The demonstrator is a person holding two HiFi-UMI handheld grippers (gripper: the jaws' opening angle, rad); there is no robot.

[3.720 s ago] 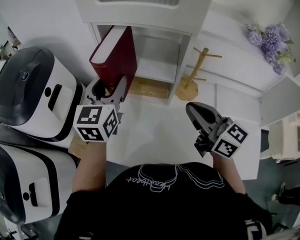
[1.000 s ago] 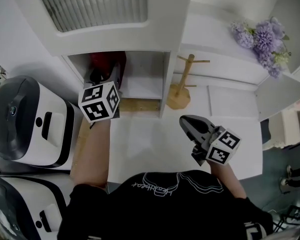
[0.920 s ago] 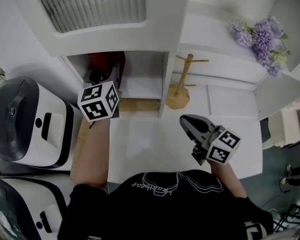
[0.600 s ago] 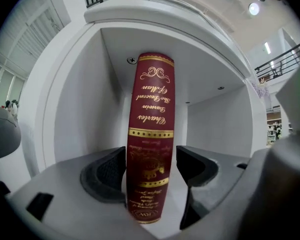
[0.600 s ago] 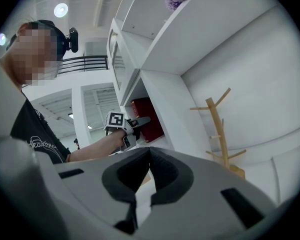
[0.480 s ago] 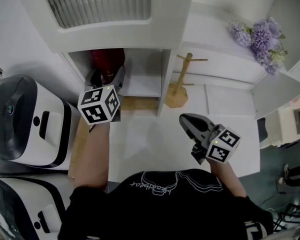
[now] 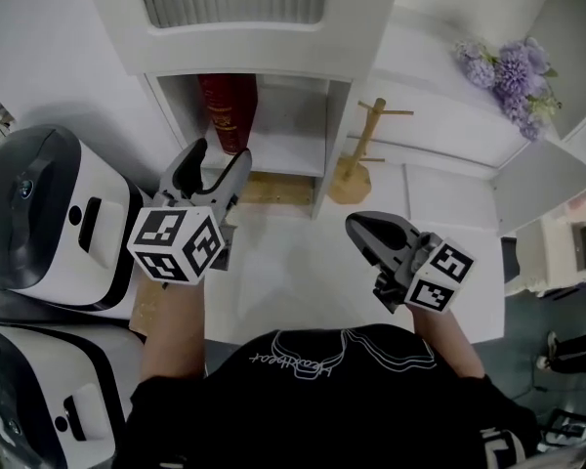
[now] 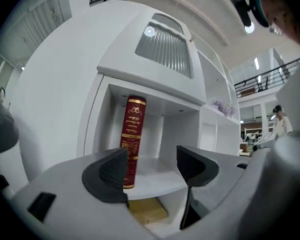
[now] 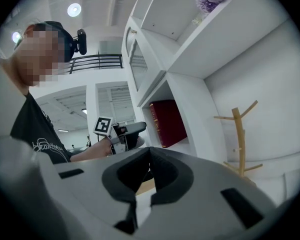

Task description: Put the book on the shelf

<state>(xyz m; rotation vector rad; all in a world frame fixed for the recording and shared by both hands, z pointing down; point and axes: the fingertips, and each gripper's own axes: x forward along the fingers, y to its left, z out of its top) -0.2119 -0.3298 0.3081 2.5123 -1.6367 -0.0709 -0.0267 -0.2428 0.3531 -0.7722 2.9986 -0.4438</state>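
Facing the shelf [image 7: 293, 150], we see the book [image 7: 229, 111] upright at its left end, spine toward us, just beyond our left gripper [image 7: 215, 162], whose jaws have just been opening and hold nothing; our right gripper [image 7: 363, 228], jaws closed, is farther.

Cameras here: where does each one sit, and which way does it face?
Head view: on the person's head, looking steeply down at the shelf, book, left gripper, right gripper and shirt.
Left gripper view: on the left gripper, facing the book; its jaws, just opened, hold nothing.
Right gripper view: on the right gripper, facing the shelf sideways; its shut jaws, the left gripper and shirt show.
Shared: all three show the book upright on the shelf.
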